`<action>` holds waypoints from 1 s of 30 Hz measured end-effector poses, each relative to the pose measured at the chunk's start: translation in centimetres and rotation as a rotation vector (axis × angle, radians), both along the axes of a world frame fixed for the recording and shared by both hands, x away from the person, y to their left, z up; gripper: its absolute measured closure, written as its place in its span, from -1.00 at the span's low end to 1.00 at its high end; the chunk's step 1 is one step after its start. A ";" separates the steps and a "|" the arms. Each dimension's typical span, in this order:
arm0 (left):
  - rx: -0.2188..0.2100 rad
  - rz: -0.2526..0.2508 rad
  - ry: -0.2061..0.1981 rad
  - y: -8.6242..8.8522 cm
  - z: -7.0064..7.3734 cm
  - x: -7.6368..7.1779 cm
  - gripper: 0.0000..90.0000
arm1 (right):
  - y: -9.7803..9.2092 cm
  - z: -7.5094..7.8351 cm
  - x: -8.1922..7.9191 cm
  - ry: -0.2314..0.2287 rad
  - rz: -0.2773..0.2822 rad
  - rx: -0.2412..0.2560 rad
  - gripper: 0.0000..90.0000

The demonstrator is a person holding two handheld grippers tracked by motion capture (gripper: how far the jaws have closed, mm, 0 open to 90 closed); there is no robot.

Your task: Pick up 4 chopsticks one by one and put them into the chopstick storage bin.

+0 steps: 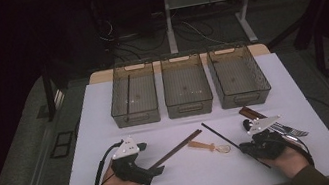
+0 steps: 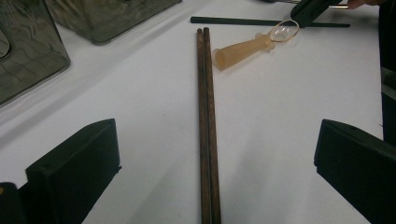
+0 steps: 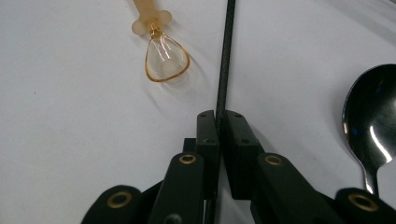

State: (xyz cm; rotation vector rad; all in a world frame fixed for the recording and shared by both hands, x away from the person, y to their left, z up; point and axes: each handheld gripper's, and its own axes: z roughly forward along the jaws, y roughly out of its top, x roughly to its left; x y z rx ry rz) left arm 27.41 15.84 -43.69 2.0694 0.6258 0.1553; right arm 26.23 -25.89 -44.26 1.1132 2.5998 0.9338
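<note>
A pair of brown chopsticks (image 2: 208,116) lies side by side on the white table (image 1: 192,179), running between the wide-apart jaws of my left gripper (image 2: 217,140), which is open and not touching them. In the high view the brown chopsticks (image 1: 174,150) slant up to the right from my left gripper (image 1: 157,169). My right gripper (image 3: 219,116) is shut on a thin black chopstick (image 3: 225,56) that lies along the table. In the high view the black chopstick (image 1: 217,134) runs up-left from my right gripper (image 1: 243,146). A small translucent orange spoon (image 3: 161,58) lies just left of it.
Three smoky plastic bins (image 1: 187,86) stand in a row at the back; the left bin (image 1: 133,95) holds a black chopstick. A metal spoon (image 3: 369,121) lies right of my right gripper. Metal cutlery (image 1: 287,127) and a brown piece (image 1: 252,112) lie at the right.
</note>
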 end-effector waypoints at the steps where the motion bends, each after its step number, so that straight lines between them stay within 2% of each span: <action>1: 0.001 0.000 0.001 0.0 0.0 0.0 -1.00 | 0.0 0.0 0.0 0.000 -0.002 0.000 0.89; 8: 0.000 -0.002 0.000 0.0 0.0 0.0 -1.00 | 0.1 0.0 0.0 0.009 -0.024 0.005 0.90; 18: -0.001 -0.001 0.000 0.0 0.0 0.0 -1.00 | 0.0 0.2 0.0 -0.004 -0.028 -0.008 0.90; 30: 0.000 -0.003 -0.001 0.0 0.0 0.0 -1.00 | -0.6 1.0 0.1 -0.020 -0.008 0.027 0.90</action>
